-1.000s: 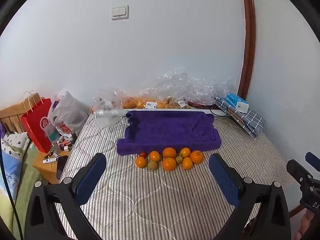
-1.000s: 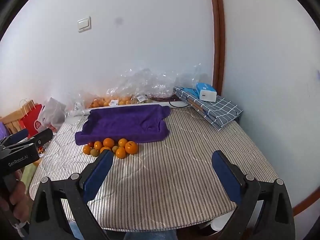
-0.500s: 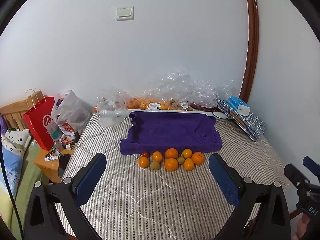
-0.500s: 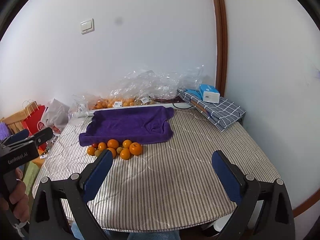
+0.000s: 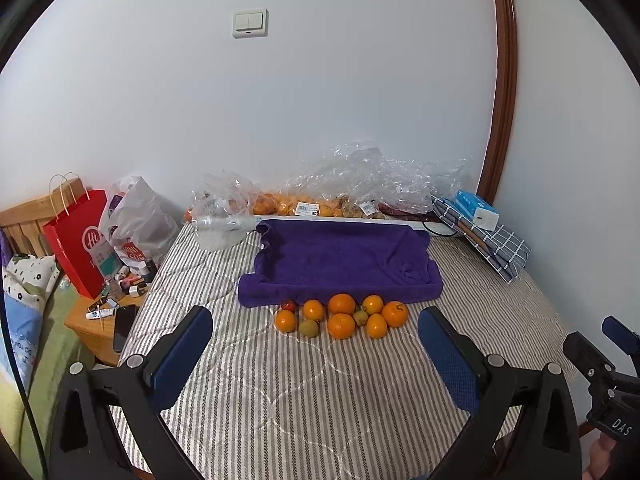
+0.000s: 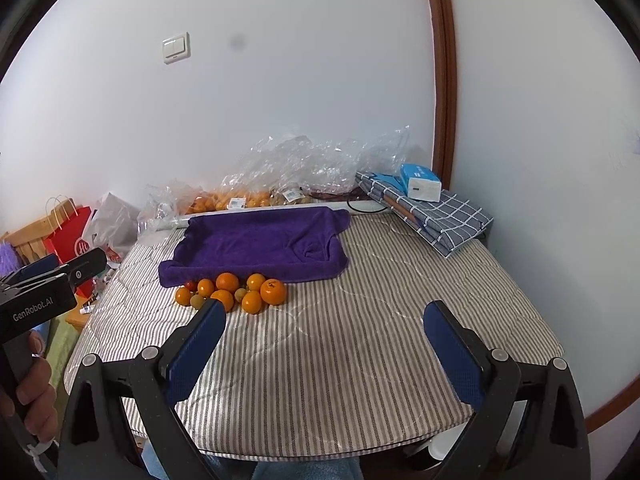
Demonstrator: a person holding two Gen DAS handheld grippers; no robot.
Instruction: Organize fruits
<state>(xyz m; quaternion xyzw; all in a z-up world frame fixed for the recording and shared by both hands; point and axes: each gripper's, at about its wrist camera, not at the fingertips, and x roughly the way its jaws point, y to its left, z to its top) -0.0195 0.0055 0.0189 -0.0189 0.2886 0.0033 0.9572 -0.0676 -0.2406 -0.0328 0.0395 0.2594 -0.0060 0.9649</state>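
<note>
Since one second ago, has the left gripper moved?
Yes. The left gripper has drawn back and tilted down: in its view the light switch now sits lower, and the purple towel looks slightly smaller.

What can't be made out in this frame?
- Tray under the purple towel: covered in both views.
- Bagged fruit along the wall: crinkled plastic blurs it; no count.
- One orange: partly behind the right gripper finger.
- Small green fruits: too small to identify.
</note>
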